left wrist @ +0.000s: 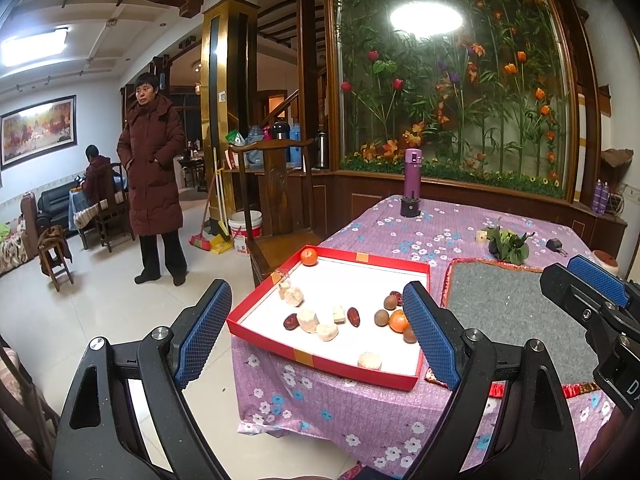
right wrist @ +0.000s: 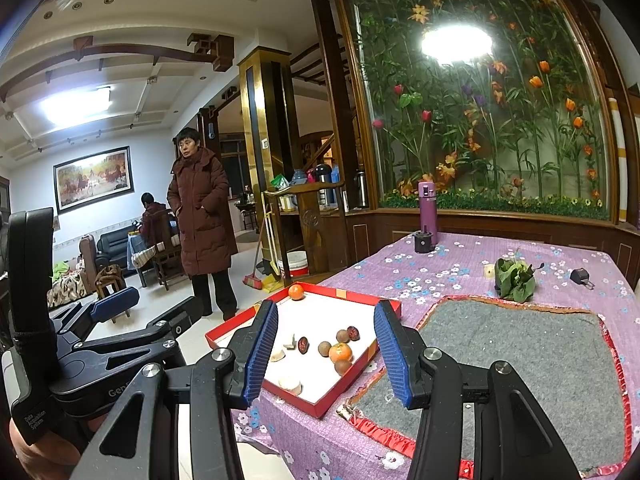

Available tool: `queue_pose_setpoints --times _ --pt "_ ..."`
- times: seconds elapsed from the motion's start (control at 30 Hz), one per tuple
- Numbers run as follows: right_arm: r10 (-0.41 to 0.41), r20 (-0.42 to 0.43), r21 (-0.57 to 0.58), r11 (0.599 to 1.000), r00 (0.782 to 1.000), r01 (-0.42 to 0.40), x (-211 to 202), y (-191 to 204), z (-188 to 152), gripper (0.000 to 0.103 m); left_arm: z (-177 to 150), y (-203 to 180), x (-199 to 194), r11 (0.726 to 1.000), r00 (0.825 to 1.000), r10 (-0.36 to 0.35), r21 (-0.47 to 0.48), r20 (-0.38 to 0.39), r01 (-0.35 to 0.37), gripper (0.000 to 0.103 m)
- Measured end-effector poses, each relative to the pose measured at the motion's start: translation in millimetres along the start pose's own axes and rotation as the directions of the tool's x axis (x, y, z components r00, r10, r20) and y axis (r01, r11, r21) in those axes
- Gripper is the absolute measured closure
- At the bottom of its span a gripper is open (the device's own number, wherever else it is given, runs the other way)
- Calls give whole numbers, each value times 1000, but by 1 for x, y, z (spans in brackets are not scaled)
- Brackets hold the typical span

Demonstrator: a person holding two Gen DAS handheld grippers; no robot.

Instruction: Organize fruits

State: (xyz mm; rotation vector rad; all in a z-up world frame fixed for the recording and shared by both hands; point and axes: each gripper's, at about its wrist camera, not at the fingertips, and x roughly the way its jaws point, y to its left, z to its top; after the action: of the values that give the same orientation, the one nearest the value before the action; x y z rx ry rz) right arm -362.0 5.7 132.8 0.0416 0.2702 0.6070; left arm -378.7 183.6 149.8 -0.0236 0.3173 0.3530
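Red-walled tray on the table holds the scattered fruits, while left tool and right tool hover wide open and empty short of it; judged risk: round pieces rolling aside under a closing pinch.

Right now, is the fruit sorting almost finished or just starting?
Just starting, it seems. Nothing looks sorted: oranges, brown round fruits, dark red dates and pale chunks lie mixed in the shallow red-rimmed box, and one orange sits alone in its far corner. The left tool and right tool are both open and empty. The grey felt mat holds no fruit, so all the sorting is left.
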Motion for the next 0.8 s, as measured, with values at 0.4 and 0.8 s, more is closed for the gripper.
queue_pose_setpoints --times 0.4,0.8 --pt "-10 3 11 1000 1000 10 3 -3 -6 55 0 0 -1 1000 1000 -1 0 -2 1 15" --pt "-8 -5 4 1000 1000 8 6 -2 -5 55 1 0 -1 1000 1000 0 -1 0 0 15"
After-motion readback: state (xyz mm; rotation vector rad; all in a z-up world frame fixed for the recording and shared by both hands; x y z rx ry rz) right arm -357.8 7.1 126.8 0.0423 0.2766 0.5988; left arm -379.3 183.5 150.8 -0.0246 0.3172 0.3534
